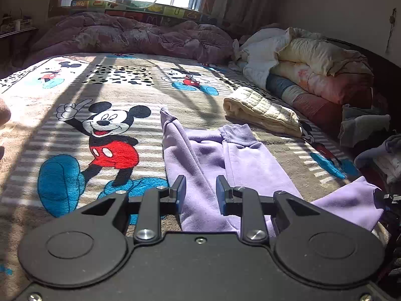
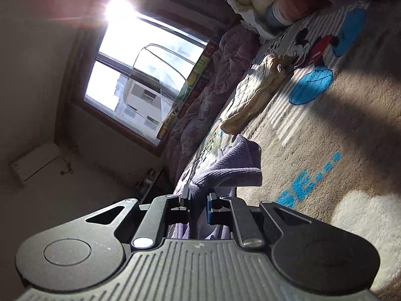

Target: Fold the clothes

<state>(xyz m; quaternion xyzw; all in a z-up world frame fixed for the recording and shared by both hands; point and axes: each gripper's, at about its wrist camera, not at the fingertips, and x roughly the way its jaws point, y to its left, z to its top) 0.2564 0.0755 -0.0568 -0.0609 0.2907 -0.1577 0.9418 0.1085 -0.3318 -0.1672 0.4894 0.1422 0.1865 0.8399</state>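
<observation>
A lilac fleece garment (image 1: 208, 155) with ribbed cuffs lies on the Mickey Mouse blanket (image 1: 105, 130), its two long parts stretching away from me. My left gripper (image 1: 200, 188) hovers just over its near end, open, with cloth showing below the gap. At the right edge a lifted corner of the garment (image 1: 356, 200) runs to my right gripper (image 1: 387, 198). In the rolled right wrist view, the right gripper (image 2: 198, 197) is shut on a ribbed purple edge (image 2: 230, 170) that bunches above the fingers.
A folded cream quilted piece (image 1: 260, 110) (image 2: 255, 87) lies beyond the garment. Rolled bedding (image 1: 313, 70) lines the right side and a purple duvet (image 1: 125, 35) the far end under the window. Loose clothes (image 1: 363, 125) are heaped at the right edge.
</observation>
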